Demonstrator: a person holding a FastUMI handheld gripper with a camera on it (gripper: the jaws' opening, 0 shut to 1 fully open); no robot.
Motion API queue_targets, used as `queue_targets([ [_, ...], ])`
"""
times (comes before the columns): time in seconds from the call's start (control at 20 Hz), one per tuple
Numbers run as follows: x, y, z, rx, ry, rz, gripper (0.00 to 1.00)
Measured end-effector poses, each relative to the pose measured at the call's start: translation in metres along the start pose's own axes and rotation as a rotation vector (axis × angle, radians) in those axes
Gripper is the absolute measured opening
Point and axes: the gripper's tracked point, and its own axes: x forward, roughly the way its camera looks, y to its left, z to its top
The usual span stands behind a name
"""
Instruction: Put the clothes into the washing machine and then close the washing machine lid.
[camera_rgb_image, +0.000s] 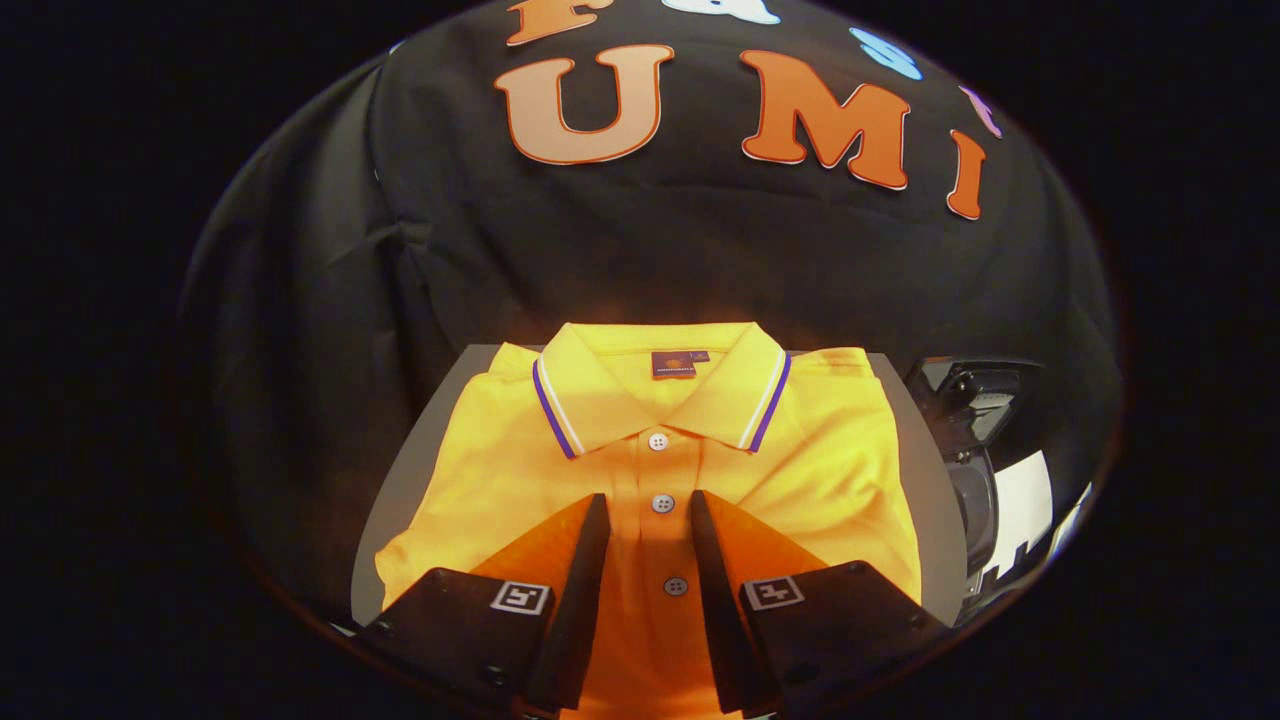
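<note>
- Gripper view looks along the gripper (650, 510), whose two black fingers (583, 570) stand apart with a clear gap between them, grasping nothing.
- Each finger carries a small square black-and-white marker (520, 597) on its block near the base.
- Between the fingers runs the button placket of a folded yellow polo shirt (500, 470); one white button (663, 503) sits in the gap near the fingertips and another lies lower down between the fingers.
- Whether the fingertips touch the cloth or hang just above it cannot be told.
- Beyond the fingertips lies the shirt's collar (600, 400), spread open, edged with white and purple stripes, with a dark label inside the neck.
- Under the shirt is a grey board (400, 500), showing along both sides of the cloth.
- Just beside the board, off the right finger, stands a black and white appliance (975, 440); its details are too dark to make out.
- Behind everything hangs the black cloth wall (650, 250) of the booth.
</note>
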Motion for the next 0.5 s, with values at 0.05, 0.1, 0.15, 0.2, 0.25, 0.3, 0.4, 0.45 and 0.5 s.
queue_targets([
  [0.05,0.002,0.001,-0.001,-0.005,0.005,-0.002,0.57],
  [0.1,0.000,0.001,-0.002,0.001,0.011,-0.003,0.57],
  [0.15,0.000,0.008,-0.001,0.009,0.015,0.038,0.57],
  [0.2,-0.002,0.011,-0.002,0.033,0.020,0.030,0.39],
  [0.25,0.004,0.011,0.002,0.039,0.000,0.022,0.22],
  [0.3,0.003,0.011,-0.002,0.031,0.018,0.019,0.21],
  [0.4,0.007,0.010,-0.003,0.038,0.032,0.009,0.22],
  [0.45,0.006,0.011,-0.001,0.027,0.034,0.002,0.21],
  [0.5,0.005,0.009,-0.002,0.011,0.047,-0.004,0.21],
])
